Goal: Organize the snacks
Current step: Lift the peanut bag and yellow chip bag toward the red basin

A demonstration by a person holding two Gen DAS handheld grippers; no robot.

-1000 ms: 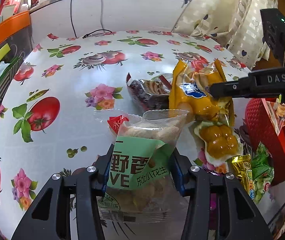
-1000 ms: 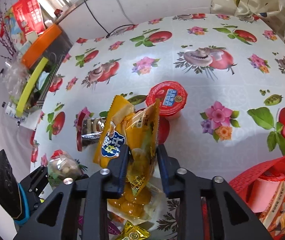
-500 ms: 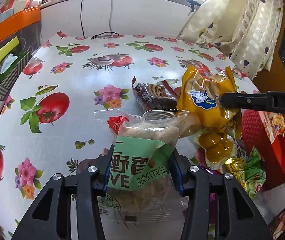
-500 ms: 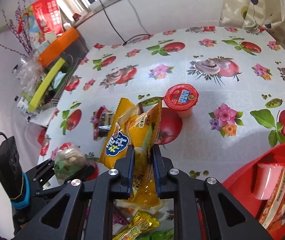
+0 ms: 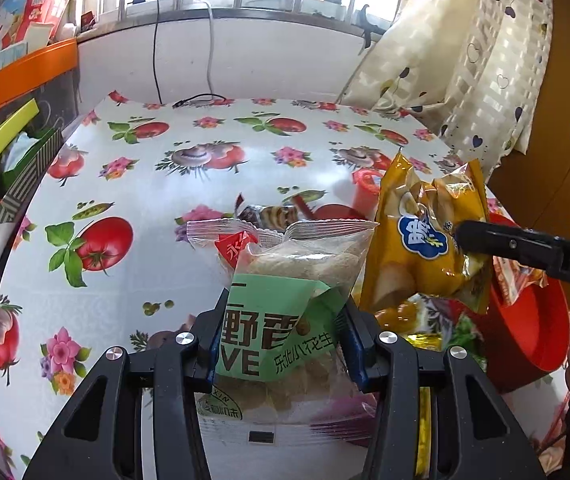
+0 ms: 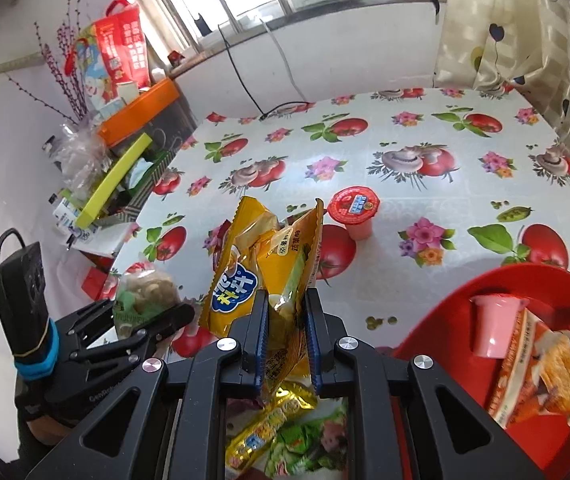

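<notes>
Loose snack packets [image 6: 285,432] are crowding the near table [image 6: 405,148] edge beside the red basket [image 6: 437,332], a jelly cup [image 6: 355,210] is standing mid-table, while the far half is lying open.

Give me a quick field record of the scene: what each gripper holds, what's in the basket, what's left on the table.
left gripper: shut on clear peanut bag with green label
right gripper: shut on yellow snack bag
red basket: holds pink cup, lying on its side, and orange snack packet
table: red-lidded jelly cup standing upright; gold candy packet and green packet below the right gripper
</notes>
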